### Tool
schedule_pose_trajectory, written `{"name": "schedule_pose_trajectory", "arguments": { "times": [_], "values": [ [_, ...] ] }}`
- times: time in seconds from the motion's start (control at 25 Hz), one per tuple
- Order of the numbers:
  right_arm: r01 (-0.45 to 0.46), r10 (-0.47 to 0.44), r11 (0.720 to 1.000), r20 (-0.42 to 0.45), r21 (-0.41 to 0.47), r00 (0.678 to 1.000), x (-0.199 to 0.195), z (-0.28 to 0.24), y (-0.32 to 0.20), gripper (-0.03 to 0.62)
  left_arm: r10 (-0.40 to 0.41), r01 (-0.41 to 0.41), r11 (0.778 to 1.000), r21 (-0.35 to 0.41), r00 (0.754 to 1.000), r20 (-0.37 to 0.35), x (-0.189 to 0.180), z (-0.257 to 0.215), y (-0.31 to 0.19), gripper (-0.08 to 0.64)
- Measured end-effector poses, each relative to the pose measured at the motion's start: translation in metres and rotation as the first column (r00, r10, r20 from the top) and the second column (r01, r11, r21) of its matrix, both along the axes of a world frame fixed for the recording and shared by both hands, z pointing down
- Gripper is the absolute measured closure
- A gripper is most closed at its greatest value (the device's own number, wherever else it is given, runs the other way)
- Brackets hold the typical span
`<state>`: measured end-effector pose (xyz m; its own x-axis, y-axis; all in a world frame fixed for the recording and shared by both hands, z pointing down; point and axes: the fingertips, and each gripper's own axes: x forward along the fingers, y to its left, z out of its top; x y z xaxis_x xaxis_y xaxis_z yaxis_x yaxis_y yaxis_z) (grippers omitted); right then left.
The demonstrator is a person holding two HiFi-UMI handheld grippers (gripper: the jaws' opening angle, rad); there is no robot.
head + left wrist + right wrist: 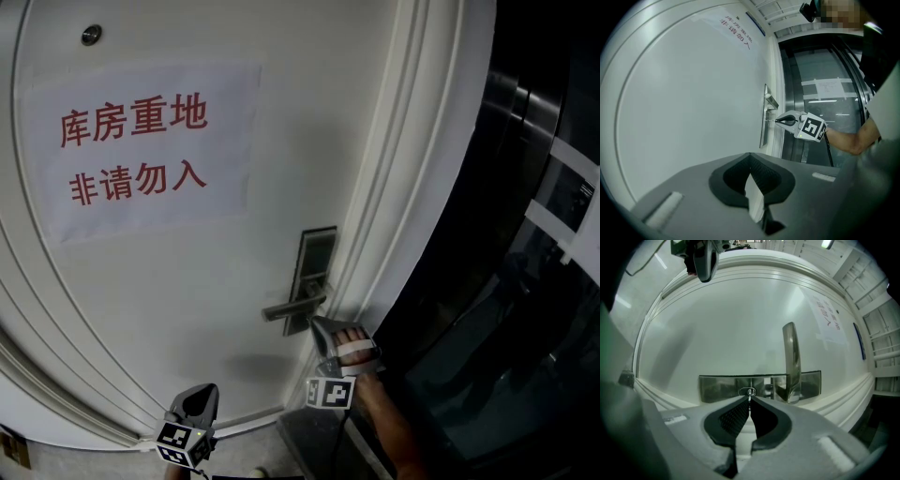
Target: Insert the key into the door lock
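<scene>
A white door carries a steel lock plate with a lever handle. My right gripper is level at the bottom of the plate and shut on a thin metal key. The key's tip sits at the oval keyhole, beside the lever handle; how deep it sits I cannot tell. From the side, the right gripper holds the key against the lock plate. My left gripper hangs lower left, away from the lock. Its fingers meet with nothing held.
A paper sign with red characters is taped to the door, and a small round fitting sits above it. The moulded door frame runs right of the lock. Beyond it are dark glass panels. A bare forearm holds the right gripper.
</scene>
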<state>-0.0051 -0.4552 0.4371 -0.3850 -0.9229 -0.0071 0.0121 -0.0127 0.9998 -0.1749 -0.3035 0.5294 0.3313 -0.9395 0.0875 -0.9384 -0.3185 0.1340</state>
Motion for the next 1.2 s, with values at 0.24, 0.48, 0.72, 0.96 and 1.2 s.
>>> {"name": "schedule_pose_trajectory", "arguments": {
  "times": [0.24,0.48,0.72,0.96,1.2],
  "values": [
    [-0.004,0.004,1.000,-0.003,-0.001,1.000,-0.002,0.000,-0.003,0.581,-0.005,0.005,1.000,-0.001,1.000,-0.002,-0.003,0.000,0.000,0.557],
    [-0.006,0.006,1.000,-0.001,-0.003,1.000,-0.004,0.000,-0.007,0.581,-0.008,0.008,1.000,0.001,1.000,0.000,-0.004,0.001,-0.002,0.557],
    [-0.002,0.002,1.000,0.003,-0.005,1.000,-0.004,-0.001,-0.009,0.581,-0.010,0.010,1.000,0.000,1.000,-0.001,-0.005,0.000,-0.002,0.557],
    [-0.011,0.011,1.000,0.004,-0.002,1.000,-0.006,-0.001,-0.012,0.581,-0.008,0.008,1.000,-0.001,1.000,-0.002,-0.006,0.001,-0.002,0.557],
    [-0.022,0.022,1.000,-0.001,-0.010,1.000,-0.008,-0.001,-0.017,0.580,-0.019,0.019,1.000,-0.002,1.000,-0.002,-0.011,0.001,-0.001,0.557]
  ]
}}
